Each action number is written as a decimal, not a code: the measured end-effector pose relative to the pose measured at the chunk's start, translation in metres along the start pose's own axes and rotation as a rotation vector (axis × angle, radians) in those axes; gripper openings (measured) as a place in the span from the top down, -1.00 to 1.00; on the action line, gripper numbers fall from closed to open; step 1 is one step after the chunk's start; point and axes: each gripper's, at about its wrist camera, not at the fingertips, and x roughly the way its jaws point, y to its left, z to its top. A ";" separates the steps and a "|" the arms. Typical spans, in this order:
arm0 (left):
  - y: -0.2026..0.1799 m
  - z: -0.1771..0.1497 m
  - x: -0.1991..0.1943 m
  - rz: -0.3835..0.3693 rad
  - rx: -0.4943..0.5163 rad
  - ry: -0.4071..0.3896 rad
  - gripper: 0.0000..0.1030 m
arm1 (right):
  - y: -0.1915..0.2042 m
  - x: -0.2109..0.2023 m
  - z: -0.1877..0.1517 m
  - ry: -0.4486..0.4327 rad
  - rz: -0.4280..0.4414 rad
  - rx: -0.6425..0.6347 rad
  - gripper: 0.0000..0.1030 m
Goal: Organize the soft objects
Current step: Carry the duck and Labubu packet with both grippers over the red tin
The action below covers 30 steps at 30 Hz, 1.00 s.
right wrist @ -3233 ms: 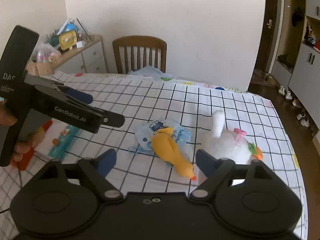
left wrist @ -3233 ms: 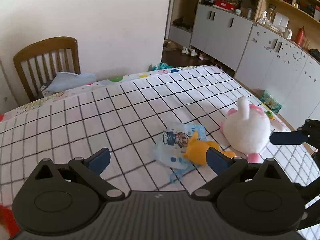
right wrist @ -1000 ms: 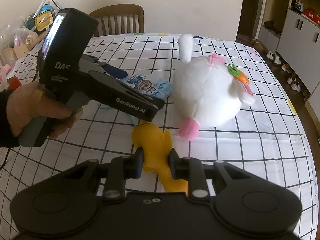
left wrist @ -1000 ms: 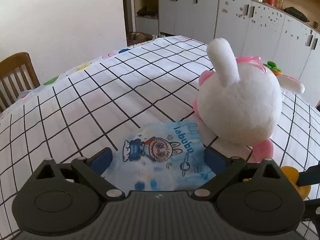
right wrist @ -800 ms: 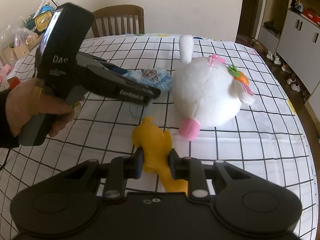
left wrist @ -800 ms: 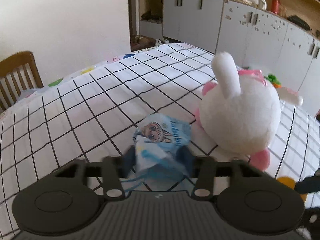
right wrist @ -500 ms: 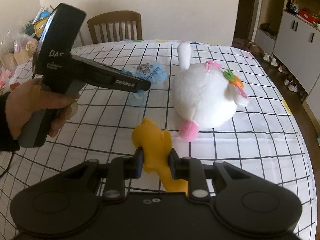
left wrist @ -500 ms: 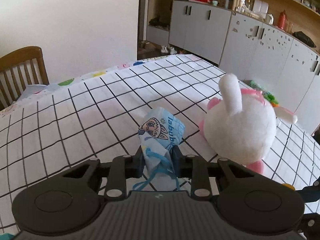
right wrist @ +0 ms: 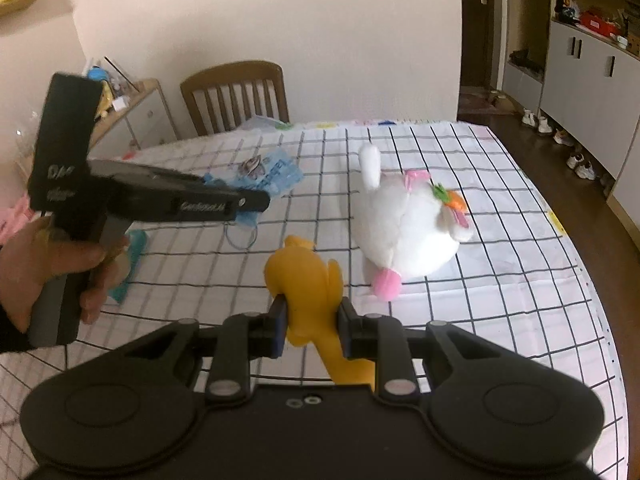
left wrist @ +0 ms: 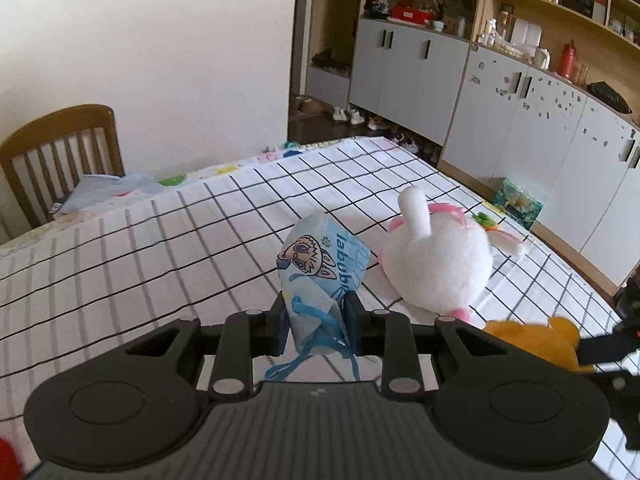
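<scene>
My left gripper (left wrist: 316, 322) is shut on a light blue cartoon-printed pouch (left wrist: 320, 272), held clear above the checked tablecloth (left wrist: 160, 248) with its blue cord dangling. In the right wrist view the same pouch (right wrist: 272, 172) shows beyond the left gripper (right wrist: 248, 204), which a hand (right wrist: 60, 264) holds. My right gripper (right wrist: 312, 326) is shut on a yellow soft duck toy (right wrist: 308, 280), lifted off the cloth. The duck (left wrist: 536, 340) also shows at the right of the left wrist view. A white plush rabbit (right wrist: 404, 224) with pink trim lies on the table to the right; the rabbit (left wrist: 436, 260) is beside the pouch.
A wooden chair (right wrist: 236, 96) stands at the table's far side with a bag on its seat. Grey cabinets (left wrist: 520, 120) and cluttered shelves line the right wall. A teal flat item (right wrist: 132, 264) lies on the cloth under the hand. The table edge (right wrist: 580, 264) runs along the right.
The left gripper closed on the blue pouch and lifted it off the cloth. The right gripper, holding the yellow duck all along, raised it from the table. The rabbit stayed put.
</scene>
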 end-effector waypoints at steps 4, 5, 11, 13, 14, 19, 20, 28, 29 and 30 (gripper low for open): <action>0.004 -0.008 -0.036 0.031 -0.041 -0.004 0.47 | 0.009 -0.014 0.004 -0.018 0.034 -0.008 0.52; 0.005 -0.010 -0.044 0.041 -0.048 -0.004 0.47 | 0.011 -0.017 0.005 -0.021 0.046 -0.008 0.52; 0.015 -0.025 -0.102 0.113 -0.093 -0.018 0.47 | 0.031 -0.029 0.013 -0.035 0.125 -0.041 0.52; 0.019 -0.031 -0.121 0.140 -0.111 -0.023 0.47 | 0.041 -0.032 0.016 -0.039 0.153 -0.056 0.52; 0.021 -0.034 -0.130 0.151 -0.121 -0.024 0.47 | 0.045 -0.034 0.017 -0.041 0.170 -0.062 0.52; 0.034 -0.053 -0.168 0.213 -0.170 -0.026 0.47 | 0.076 -0.037 0.028 -0.042 0.246 -0.109 0.52; 0.039 -0.057 -0.176 0.222 -0.181 -0.026 0.47 | 0.082 -0.037 0.030 -0.041 0.257 -0.116 0.52; 0.079 -0.087 -0.216 0.309 -0.251 -0.018 0.47 | 0.144 -0.025 0.047 -0.025 0.361 -0.181 0.52; 0.087 -0.092 -0.220 0.321 -0.261 -0.015 0.47 | 0.151 -0.023 0.049 -0.024 0.371 -0.187 0.52; 0.093 -0.096 -0.225 0.328 -0.268 -0.013 0.47 | 0.161 -0.020 0.051 -0.022 0.379 -0.195 0.52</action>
